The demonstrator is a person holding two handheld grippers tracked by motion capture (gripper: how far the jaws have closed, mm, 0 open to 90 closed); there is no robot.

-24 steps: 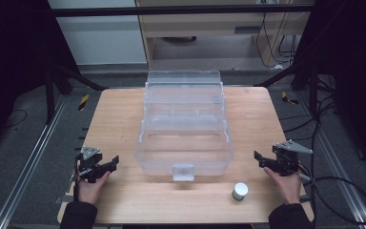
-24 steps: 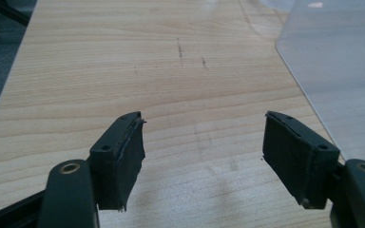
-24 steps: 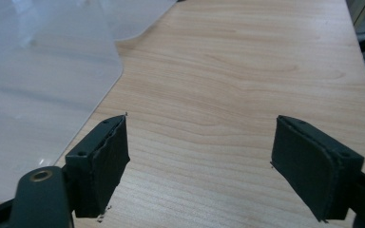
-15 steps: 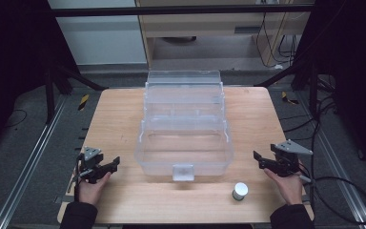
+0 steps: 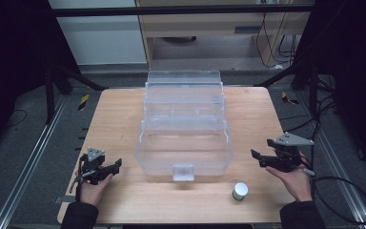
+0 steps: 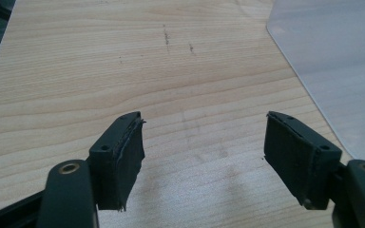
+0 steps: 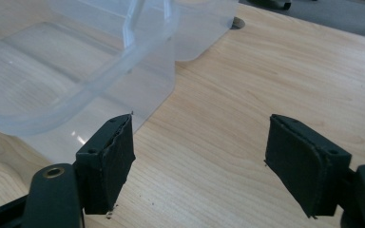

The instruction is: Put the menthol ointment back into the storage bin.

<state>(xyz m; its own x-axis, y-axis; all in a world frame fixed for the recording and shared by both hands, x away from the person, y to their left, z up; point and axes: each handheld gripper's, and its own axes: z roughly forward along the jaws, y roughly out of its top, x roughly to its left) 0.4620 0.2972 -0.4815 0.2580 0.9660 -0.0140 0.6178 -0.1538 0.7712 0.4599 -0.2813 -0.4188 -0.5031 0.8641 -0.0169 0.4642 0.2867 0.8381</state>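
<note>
Room: dim, dark floor [image 5: 28, 157] of grey matting around the bench, metal rails running along both sides, a pale cabinet front at the far left and a light wooden unit behind the far edge with cables hanging at its right. Surface: rectangular wooden table [image 5: 119, 119], light grain, a few small dark marks on its left half, seen close in the left gripper view. Largest item on it: a clear plastic storage box [image 5: 185, 143], lid folded back toward the far edge, stepped trays open, a latch tab at the middle of its near wall; it sits on the table's centre line, between the two hands. Right gripper [image 5: 267, 160] held in the person's hand near the table's right edge, level, jaws pointing toward the box's right wall and well apart from it; in the right gripper view [image 7: 199, 164] the jaws stand wide with bare wood between the pads, nothing held, box wall ahead at left. Left gripper [image 5: 112, 168] held near the table's front left corner, pointing toward the box; in the left gripper view [image 6: 202, 159] jaws likewise wide, nothing between them, box corner at upper right. Smallest item: a small white cylindrical container [image 5: 240, 191] upright on the wood, near the front edge, just in front of the box's right corner and left of the right hand.
</note>
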